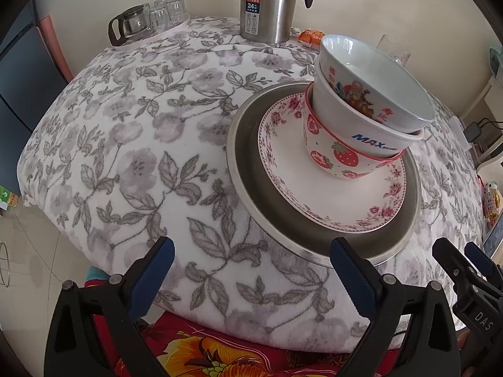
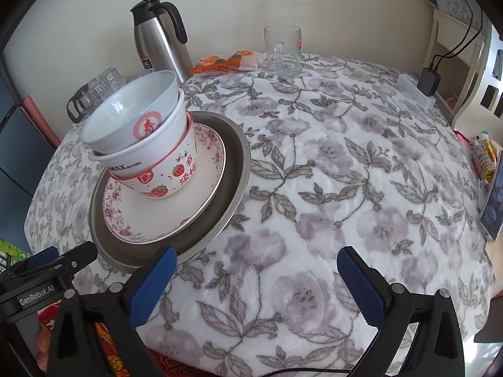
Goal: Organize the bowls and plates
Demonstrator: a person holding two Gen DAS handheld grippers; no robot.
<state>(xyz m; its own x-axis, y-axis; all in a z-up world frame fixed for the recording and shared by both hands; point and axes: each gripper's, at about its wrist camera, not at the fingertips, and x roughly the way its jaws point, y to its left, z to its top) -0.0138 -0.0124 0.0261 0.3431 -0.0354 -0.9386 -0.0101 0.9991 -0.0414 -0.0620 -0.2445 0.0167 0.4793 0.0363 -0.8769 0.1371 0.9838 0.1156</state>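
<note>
**Left wrist view: a leaning tower of bowls on stacked plates**

Left wrist view shows the whole stack on the floral-patterned fleece tabletop (image 1: 132,144): a wide stainless-steel round tray (image 1: 248,169) at the bottom, a shallow white plate with a pink rose border (image 1: 283,169) inside it, then a strawberry-printed white bowl with a red rim (image 1: 333,154), a plain white bowl marked "MAX" (image 1: 371,132) nested in that, and a pale blue-white porcelain bowl with a painted figure (image 1: 377,78) on top.

The left hand-held gripper (image 1: 251,267) hovers wide open and empty, just short of the tray's near rim. The right hand-held gripper (image 2: 256,279) is likewise wide open, holding nothing, over bare cloth to the right of the stack.

The bowl tower's long axis runs up from the plate but looks tilted, the upper two bowls leaning to one side rather than seated level; some of that may be lens distortion. The mouths face upward.

The likely risk: a nudge to the tray rim or plate edge, on soft, yielding fleece, could tip the loosely nested top bowl out. Lifting the tray by one edge would probably slide the plate and everything above it.
</note>
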